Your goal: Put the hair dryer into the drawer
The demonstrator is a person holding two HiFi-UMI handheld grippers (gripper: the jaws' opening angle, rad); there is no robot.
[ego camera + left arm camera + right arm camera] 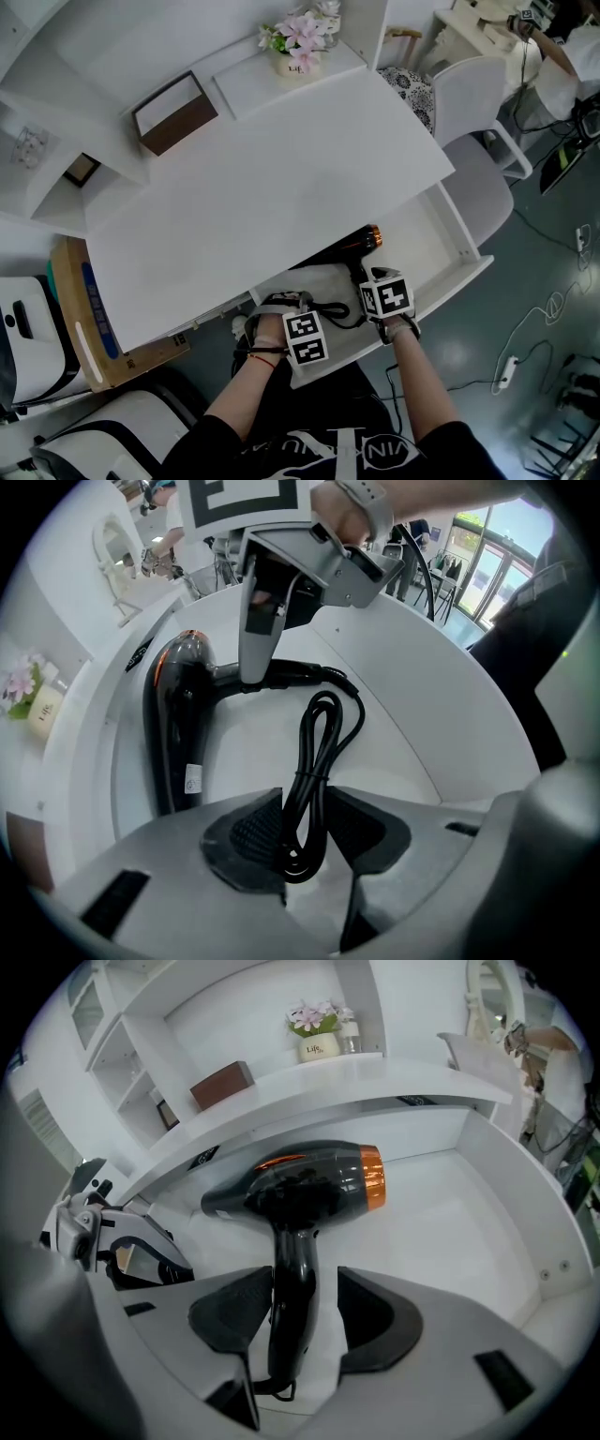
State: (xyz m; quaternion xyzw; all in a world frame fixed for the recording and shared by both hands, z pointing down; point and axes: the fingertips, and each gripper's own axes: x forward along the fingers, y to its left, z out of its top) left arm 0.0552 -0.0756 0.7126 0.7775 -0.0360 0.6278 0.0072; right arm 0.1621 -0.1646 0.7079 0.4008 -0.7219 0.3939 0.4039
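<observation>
The hair dryer [300, 1185] lies on its side on the floor of the open drawer [466, 251]. Its black barrel lies near the back, partly under the front edge of the desk top [281, 178]. The orange end points toward the drawer's right side and the handle toward the front edge.

The right gripper [295, 1312] points down over the handle. Its jaws stand wide apart with the handle between them and a clear gap at one pad, so the grip is released.

The left gripper [305, 822] is clenched on the bundled black cord [323, 733], which loops from the handle's end across the drawer floor near the front edge.

At the back edge of the desk stand a pot of pink flowers [298, 42] and a brown box [173, 117].
</observation>
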